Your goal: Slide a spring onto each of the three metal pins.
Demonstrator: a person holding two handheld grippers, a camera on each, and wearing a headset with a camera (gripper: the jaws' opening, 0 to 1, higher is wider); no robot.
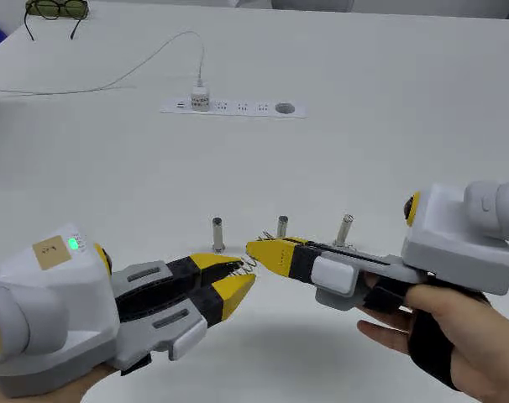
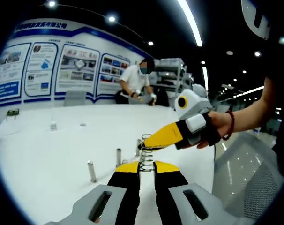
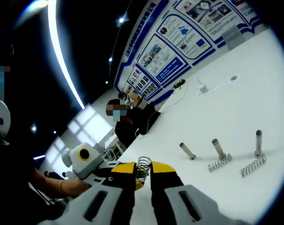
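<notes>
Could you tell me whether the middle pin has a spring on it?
Bare: the middle pin stands uncovered, a spring lying by its base.

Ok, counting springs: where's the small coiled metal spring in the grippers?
The small coiled metal spring is held between the left gripper and right gripper tips, low centre in the head view, in front of the metal pins.

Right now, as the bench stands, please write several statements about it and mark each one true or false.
1. The left gripper and the right gripper both pinch one spring. True.
2. Every one of the pins already wears a spring. False: all three are bare; two loose springs lie on the table beside them.
3. The glasses lie between the pins. False: they lie at the far corner, beyond the power strip.
4. A white charger sits in the power strip. True.
</notes>
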